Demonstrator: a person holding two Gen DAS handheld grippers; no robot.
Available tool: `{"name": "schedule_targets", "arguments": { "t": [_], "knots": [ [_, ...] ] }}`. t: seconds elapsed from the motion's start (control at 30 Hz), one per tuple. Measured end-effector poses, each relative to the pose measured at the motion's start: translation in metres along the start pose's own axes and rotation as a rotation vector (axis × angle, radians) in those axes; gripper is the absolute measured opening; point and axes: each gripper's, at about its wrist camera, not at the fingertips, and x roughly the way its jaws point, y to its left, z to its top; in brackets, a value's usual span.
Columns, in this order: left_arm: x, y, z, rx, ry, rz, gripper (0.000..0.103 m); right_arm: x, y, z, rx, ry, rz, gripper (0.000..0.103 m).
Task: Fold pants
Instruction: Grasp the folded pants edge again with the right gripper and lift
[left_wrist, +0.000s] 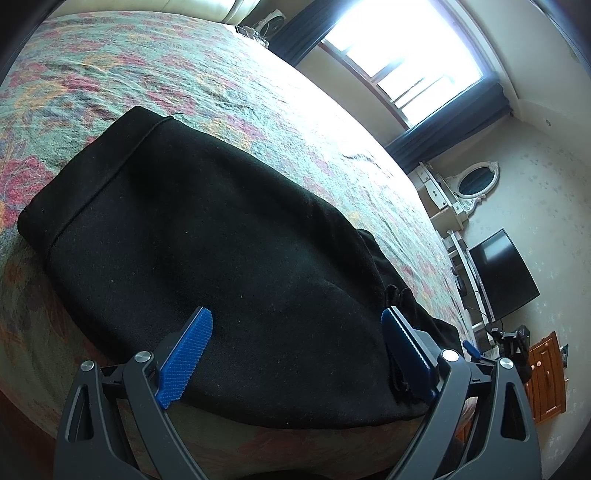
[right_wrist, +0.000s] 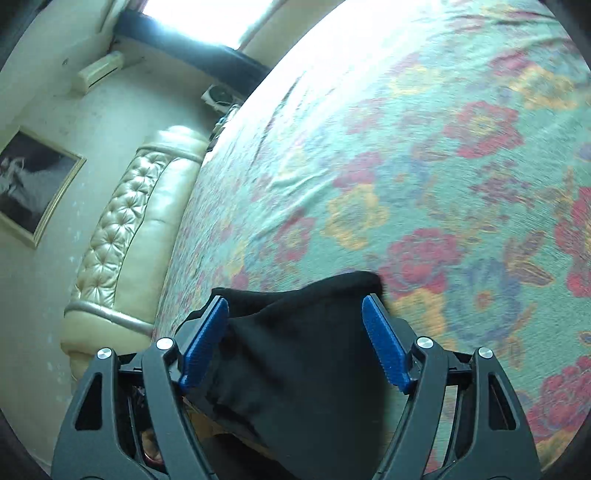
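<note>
Black pants (left_wrist: 207, 258), folded into a thick bundle, lying flat on a floral bedspread (left_wrist: 155, 74) near the bed's edge. Left gripper (left_wrist: 297, 354) spread wide over the bundle, grasping nothing. Right gripper (right_wrist: 295, 339) likewise released, blue pads (right_wrist: 205, 343) straddling a raised corner of the black cloth without pressing it.
</note>
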Motion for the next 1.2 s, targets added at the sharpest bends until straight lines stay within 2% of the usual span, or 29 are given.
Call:
{"name": "schedule_targets", "arguments": {
  "t": [0.1,0.23,0.3,0.37,0.43,0.5,0.53,0.6,0.67,0.77,0.93,1.0,1.07,1.13,1.2],
  "knots": [
    [0.000,0.000,0.002,0.006,0.004,0.001,0.092,0.016,-0.032,0.005,0.052,0.067,0.026,0.075],
    [-0.003,-0.003,0.003,0.027,-0.003,0.004,0.092,0.051,-0.032,0.008,0.033,0.141,0.131,0.075],
    [-0.004,-0.003,0.003,0.021,-0.004,0.006,0.092,0.062,-0.031,0.010,0.030,0.144,0.133,0.061],
    [-0.003,-0.002,0.003,0.011,-0.002,0.011,0.092,0.069,-0.036,0.012,0.025,0.164,0.106,0.028],
    [-0.003,-0.003,0.002,0.009,-0.002,0.015,0.092,0.071,-0.048,0.012,0.034,0.181,0.107,0.021],
    [-0.002,-0.005,0.002,0.019,-0.001,0.023,0.092,0.071,-0.056,0.013,0.051,0.179,0.148,0.020],
    [-0.001,-0.006,0.002,0.023,0.000,0.028,0.092,0.070,-0.057,0.012,0.051,0.175,0.159,0.020],
    [-0.001,-0.009,0.001,0.024,-0.001,0.034,0.092,0.067,-0.056,0.011,0.051,0.161,0.181,0.027],
    [-0.002,-0.008,0.001,0.015,-0.003,0.029,0.092,0.057,-0.059,0.006,0.090,0.157,0.246,0.048],
    [-0.003,-0.006,0.004,0.000,-0.008,0.017,0.092,0.035,-0.058,-0.008,0.095,0.180,0.333,0.071],
    [-0.005,-0.004,0.004,-0.008,-0.016,0.011,0.092,0.014,-0.043,-0.043,-0.048,0.316,0.283,0.074],
    [-0.007,-0.005,0.005,0.001,-0.019,0.004,0.092,0.011,-0.037,-0.054,-0.113,0.343,0.228,0.063],
    [-0.013,0.000,0.003,0.006,-0.028,0.002,0.092,0.009,-0.040,-0.061,-0.135,0.354,0.185,0.039],
    [-0.016,0.001,0.002,0.003,-0.033,-0.002,0.092,0.007,-0.051,-0.066,-0.110,0.366,0.178,0.024],
    [-0.019,0.004,0.003,0.001,-0.035,0.000,0.092,0.006,-0.058,-0.067,-0.111,0.368,0.199,0.019]
  ]
}}
